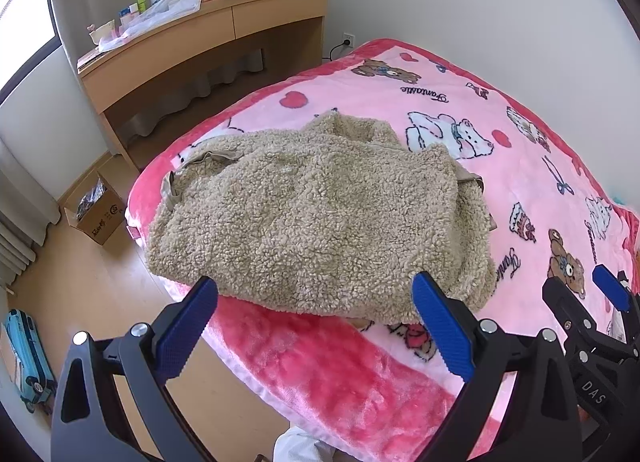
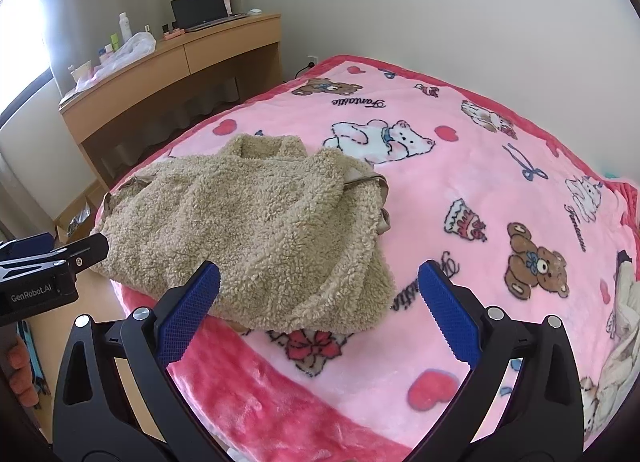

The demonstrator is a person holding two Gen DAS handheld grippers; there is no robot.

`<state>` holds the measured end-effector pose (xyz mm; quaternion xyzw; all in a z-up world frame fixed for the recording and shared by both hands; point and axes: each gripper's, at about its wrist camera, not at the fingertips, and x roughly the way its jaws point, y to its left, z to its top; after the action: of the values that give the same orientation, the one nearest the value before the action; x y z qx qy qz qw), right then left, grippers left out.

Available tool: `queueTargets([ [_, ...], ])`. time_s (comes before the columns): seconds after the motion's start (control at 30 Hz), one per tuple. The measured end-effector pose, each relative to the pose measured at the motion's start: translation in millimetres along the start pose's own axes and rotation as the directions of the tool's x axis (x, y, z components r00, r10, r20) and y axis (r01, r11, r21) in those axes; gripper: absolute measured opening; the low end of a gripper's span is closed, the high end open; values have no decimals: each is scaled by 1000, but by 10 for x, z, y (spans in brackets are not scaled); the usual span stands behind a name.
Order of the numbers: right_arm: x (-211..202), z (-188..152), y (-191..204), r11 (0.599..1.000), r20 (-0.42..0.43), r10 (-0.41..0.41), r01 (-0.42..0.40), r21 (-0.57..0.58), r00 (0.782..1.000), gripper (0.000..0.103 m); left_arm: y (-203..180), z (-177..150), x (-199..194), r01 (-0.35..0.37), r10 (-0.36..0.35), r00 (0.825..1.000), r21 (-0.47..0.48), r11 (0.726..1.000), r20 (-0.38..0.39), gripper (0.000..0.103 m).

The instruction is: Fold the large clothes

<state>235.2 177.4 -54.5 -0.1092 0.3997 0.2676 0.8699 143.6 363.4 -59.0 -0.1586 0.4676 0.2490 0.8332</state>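
A beige fleece jacket (image 1: 320,218) lies folded in a thick bundle on the pink bear-print blanket (image 1: 500,134), near the bed's left corner. Its collar points away from me. My left gripper (image 1: 316,298) is open just short of the jacket's near hem, with nothing between its blue pads. In the left wrist view my right gripper (image 1: 580,290) shows at the right edge. The right wrist view holds the same jacket (image 2: 248,230) on the blanket (image 2: 480,166); my right gripper (image 2: 320,282) is open over the jacket's near right corner. My left gripper's black body (image 2: 44,266) enters from the left.
A wooden desk (image 1: 224,34) with bottles, a plastic bag and a laptop stands beyond the bed. On the floor to the left are an open cardboard box (image 1: 96,210) and a blue suitcase (image 1: 28,358). Another pale garment (image 2: 624,346) lies at the blanket's right edge.
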Motion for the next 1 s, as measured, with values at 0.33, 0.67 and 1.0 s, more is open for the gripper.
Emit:
queueTargets([
  [0.33,-51,43,-2,1000,19,-8,8,5,1000,95,-8,41,-29,14,-14,1000,-10,1000,23,96],
  [0.67,-89,27,0,1000,23,-12,12,13,1000,95,-19,7,-59,-1,0,999,9,1000,44,96],
  [1.0,-87,40,67,1000,13,-4,4,7,1000,95,-18,14,-107,-9,8,999,16,1000,50,96],
])
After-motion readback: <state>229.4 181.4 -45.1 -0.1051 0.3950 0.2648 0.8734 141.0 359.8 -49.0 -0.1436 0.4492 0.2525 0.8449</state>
